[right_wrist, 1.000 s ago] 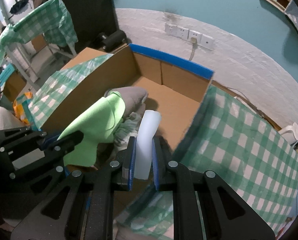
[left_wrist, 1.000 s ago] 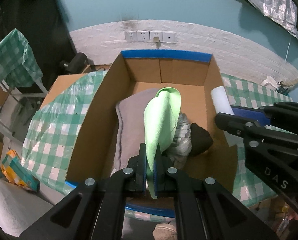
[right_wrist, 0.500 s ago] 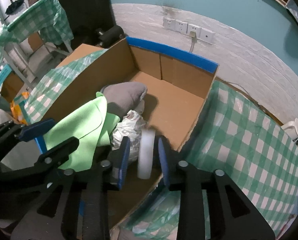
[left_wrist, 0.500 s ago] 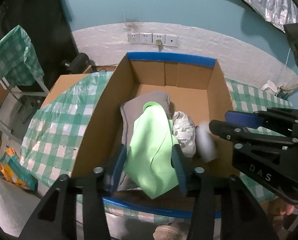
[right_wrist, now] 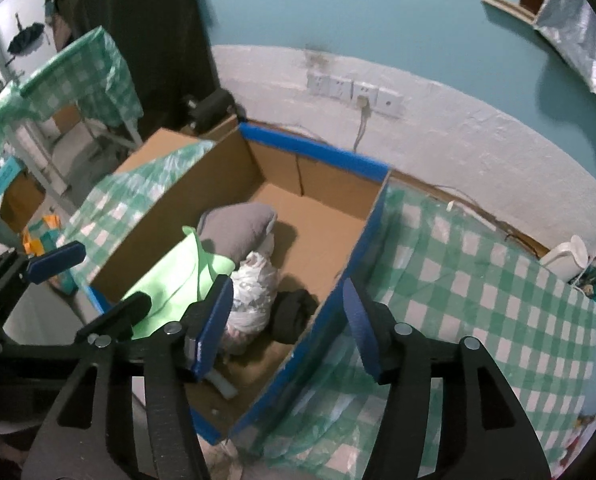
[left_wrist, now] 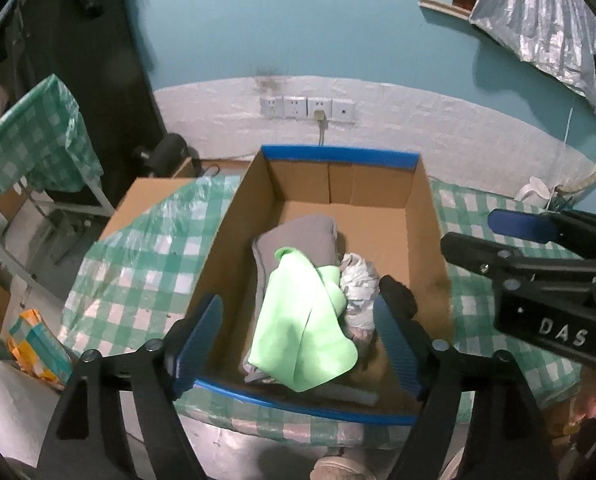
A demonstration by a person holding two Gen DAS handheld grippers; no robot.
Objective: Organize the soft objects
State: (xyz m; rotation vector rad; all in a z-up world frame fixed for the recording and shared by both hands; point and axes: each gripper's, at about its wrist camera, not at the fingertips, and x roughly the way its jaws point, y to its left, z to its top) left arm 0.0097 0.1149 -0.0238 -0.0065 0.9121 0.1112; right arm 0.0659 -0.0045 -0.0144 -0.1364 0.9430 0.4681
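Hovering above the near end of the cardboard box [left_wrist: 233, 248], the left gripper [left_wrist: 298, 344] has its jaws spread wide apart with nothing between them, one blue pad over the box's left wall and the other over the pile inside. The right gripper [right_wrist: 287, 324] hangs over the box's right wall, jaws likewise wide apart and empty, straddling the blue-taped edge. In the left wrist view its black frame enters from the right, and white letters on it read "DAS".

Inside the box, toward the near end, lies the green cloth [left_wrist: 304, 324], draped over a grey cushion [left_wrist: 302, 236]. Just beside them on the right sits a crumpled white-grey bundle [left_wrist: 358, 284], and touching that a black soft item [left_wrist: 398, 298]. A pale tube-like piece [right_wrist: 223, 386] lies on the box floor at the near edge, partly hidden by the right gripper's left pad. The far half of the box floor is bare cardboard.

The box stands on a surface covered with a green-and-white checked cloth [right_wrist: 478, 280]. Behind it, a row of wall sockets [left_wrist: 308, 108] sits on the white brick band, with one plug in. An orange and teal packet [left_wrist: 37, 344] lies low to the left.
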